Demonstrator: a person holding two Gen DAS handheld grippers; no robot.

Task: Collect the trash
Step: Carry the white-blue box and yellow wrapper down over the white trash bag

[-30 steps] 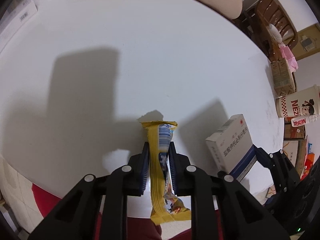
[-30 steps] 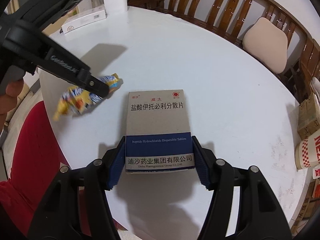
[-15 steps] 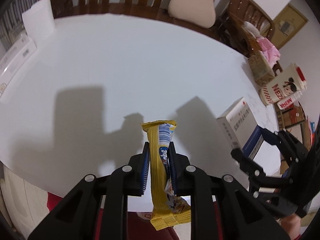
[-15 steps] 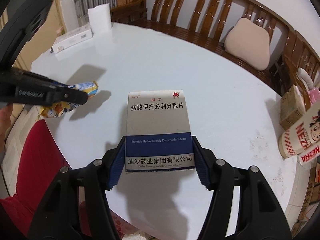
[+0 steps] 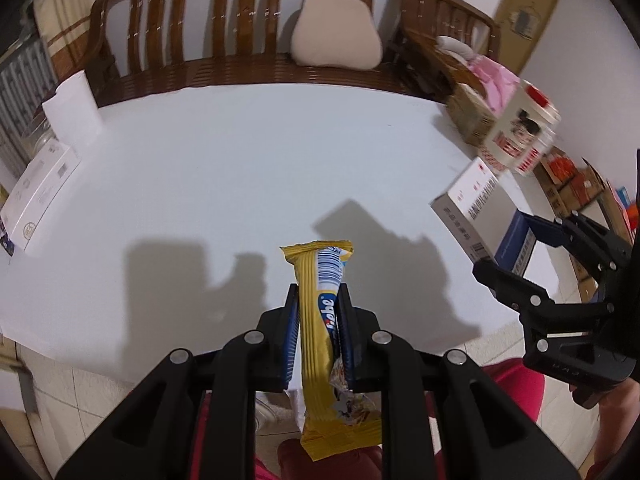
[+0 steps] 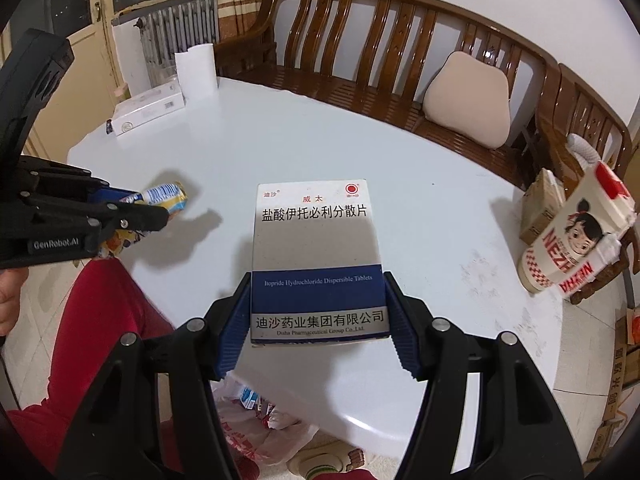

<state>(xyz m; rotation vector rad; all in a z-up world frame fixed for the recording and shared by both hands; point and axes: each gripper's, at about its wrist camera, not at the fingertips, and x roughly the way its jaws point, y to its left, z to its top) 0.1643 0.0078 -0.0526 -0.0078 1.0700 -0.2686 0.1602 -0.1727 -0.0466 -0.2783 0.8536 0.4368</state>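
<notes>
Table: round white top [image 6: 440,208], wooden bench [image 6: 360,52] behind
Left gripper [image 5: 318,332]: clamped on yellow snack wrapper [image 5: 320,344]; held clear above the table
Right gripper [image 6: 318,320]: pads pressing medicine box [image 6: 316,256]; raised off the table

Even indoor light from above casts soft grey shadows across the white table [image 5: 224,168]. Fisheye bending curves the wooden bench [image 6: 400,40] and blackens corners. The paper cup [image 5: 520,136] at right is motion-blurred.
</notes>
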